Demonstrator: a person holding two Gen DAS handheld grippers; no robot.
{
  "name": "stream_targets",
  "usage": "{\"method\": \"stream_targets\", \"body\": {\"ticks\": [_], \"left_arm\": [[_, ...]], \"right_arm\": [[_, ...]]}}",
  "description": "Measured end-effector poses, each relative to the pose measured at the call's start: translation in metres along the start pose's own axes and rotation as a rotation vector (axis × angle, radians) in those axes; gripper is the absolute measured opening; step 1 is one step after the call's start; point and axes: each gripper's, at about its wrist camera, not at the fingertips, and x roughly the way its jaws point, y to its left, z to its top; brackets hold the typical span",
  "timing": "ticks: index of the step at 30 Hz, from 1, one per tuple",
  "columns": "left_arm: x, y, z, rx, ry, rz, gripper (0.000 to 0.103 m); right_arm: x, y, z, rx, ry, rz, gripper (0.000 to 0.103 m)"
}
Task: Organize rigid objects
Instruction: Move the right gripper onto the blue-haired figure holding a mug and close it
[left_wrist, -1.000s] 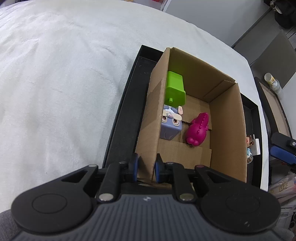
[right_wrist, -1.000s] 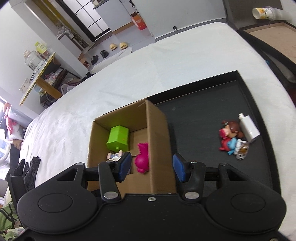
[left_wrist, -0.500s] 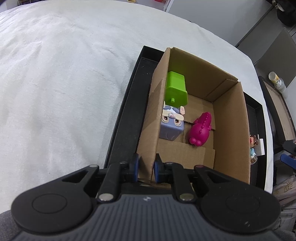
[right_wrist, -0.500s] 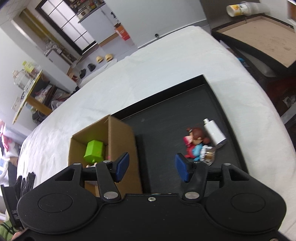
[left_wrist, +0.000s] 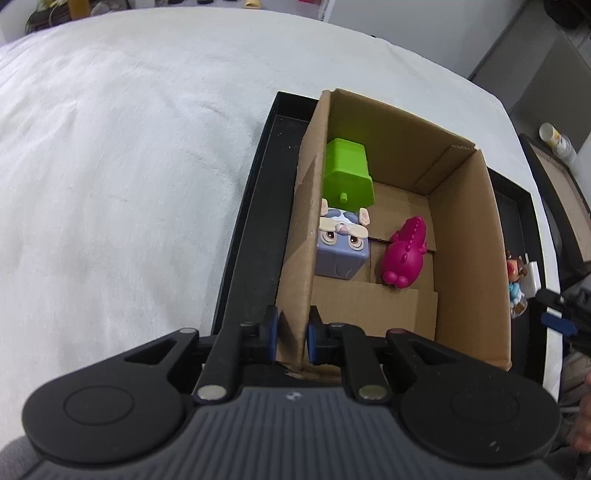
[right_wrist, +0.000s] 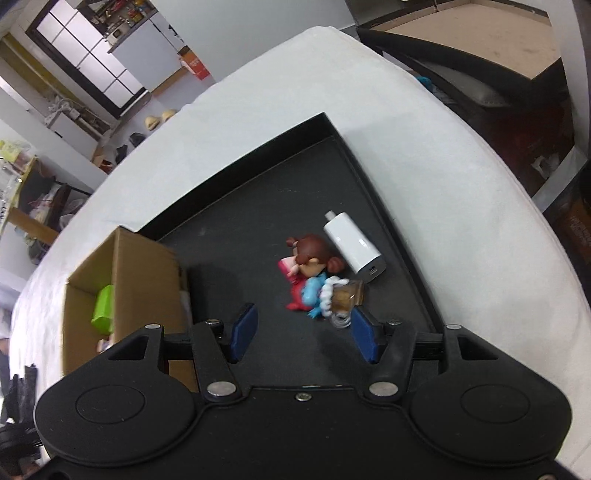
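Observation:
A cardboard box (left_wrist: 465, 236) stands on a black tray (left_wrist: 255, 236). Inside it lie a green block (left_wrist: 347, 173), a lilac rabbit-face cube (left_wrist: 341, 251) and a magenta dinosaur toy (left_wrist: 404, 254). My left gripper (left_wrist: 292, 334) is shut on the box's near left wall. My right gripper (right_wrist: 301, 332) is open and empty above the tray (right_wrist: 236, 229), just short of a brown-haired doll (right_wrist: 312, 258), a small blue figure (right_wrist: 314, 291), a small amber bottle (right_wrist: 347, 295) and a white power bank (right_wrist: 352, 251). The box (right_wrist: 144, 273) is at its left.
The tray lies on a white cloth-covered table (left_wrist: 110, 166). A second dark tray with a brown board (right_wrist: 480, 37) sits off the table's far right. A room with shelves and shoes shows behind.
My right gripper has swung right, from over the box to the toy cluster on the tray, staying open. My left gripper has kept its hold on the box wall.

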Motion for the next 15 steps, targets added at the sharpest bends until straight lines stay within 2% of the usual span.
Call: {"method": "stream_targets", "body": {"ticks": [11,15], "left_arm": [[0.005,0.000,0.000,-0.013,0.022,0.011,0.014],[0.008,-0.001,0.003,-0.016,0.035,0.012,0.014]], "right_arm": [[0.037,0.006,0.004,-0.019,0.029,-0.057,0.062],[0.042,0.010,0.004,-0.028,0.003,-0.098,0.065]]}}
